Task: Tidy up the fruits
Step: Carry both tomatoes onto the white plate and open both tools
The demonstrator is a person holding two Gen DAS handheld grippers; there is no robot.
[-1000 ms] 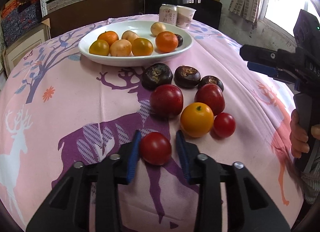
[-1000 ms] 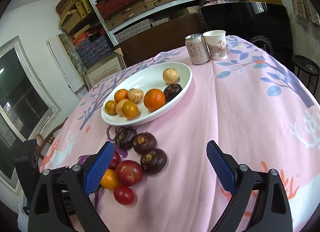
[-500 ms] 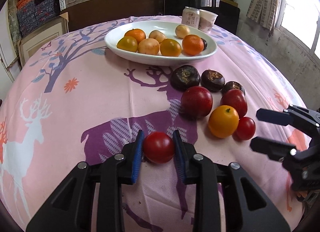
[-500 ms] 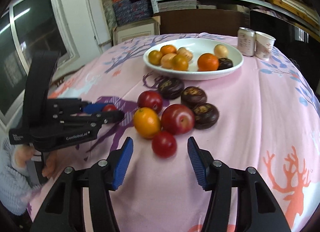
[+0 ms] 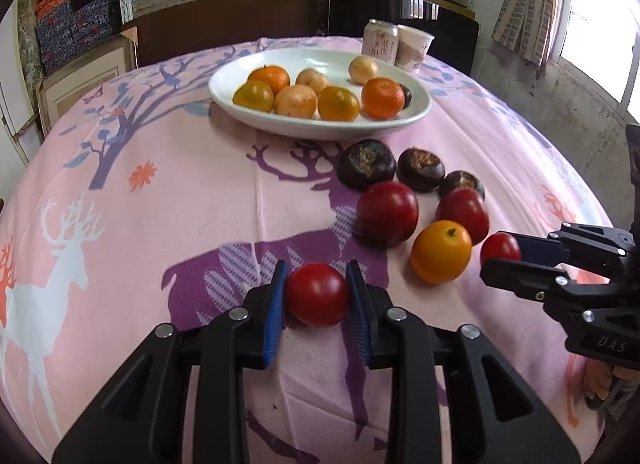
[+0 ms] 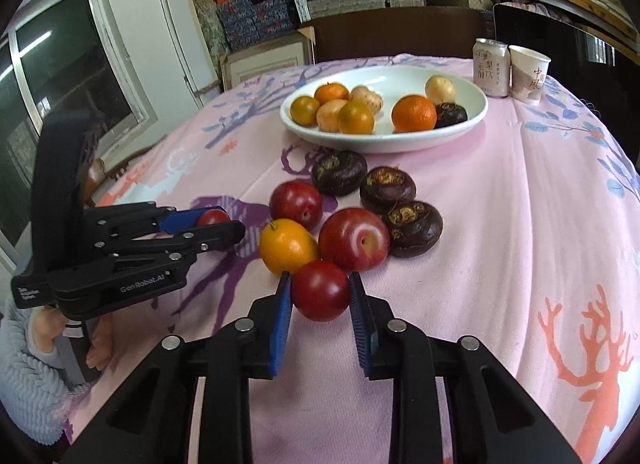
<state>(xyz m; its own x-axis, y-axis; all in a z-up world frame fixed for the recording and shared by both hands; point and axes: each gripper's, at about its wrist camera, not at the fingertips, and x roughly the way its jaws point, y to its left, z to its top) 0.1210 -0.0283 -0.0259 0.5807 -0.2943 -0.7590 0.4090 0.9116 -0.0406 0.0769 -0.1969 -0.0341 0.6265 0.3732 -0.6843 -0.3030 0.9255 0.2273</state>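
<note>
The left gripper (image 5: 316, 296) is clamped on a small red tomato (image 5: 317, 294) low over the pink deer-print tablecloth (image 5: 160, 191), its blue pads touching both sides; half a second ago they stood just clear of it. The right gripper (image 6: 320, 298) has closed in around a second red tomato (image 6: 320, 290), which a moment before sat ahead of wide-spread fingers; whether its pads actually press the skin, I cannot tell (a sliver of gap shows on the right).

On the cloth beside it lie one orange tomato (image 6: 288, 246), two red plums (image 6: 354, 239) and three dark water chestnuts (image 6: 387, 188). The white oval plate (image 6: 460, 131) beyond holds eight fruits.

The left gripper's body reads "GenRobot.AI"; the right's, "DAS". A can (image 6: 491, 67) and paper cup (image 6: 528, 73) carry Chinese characters.
</note>
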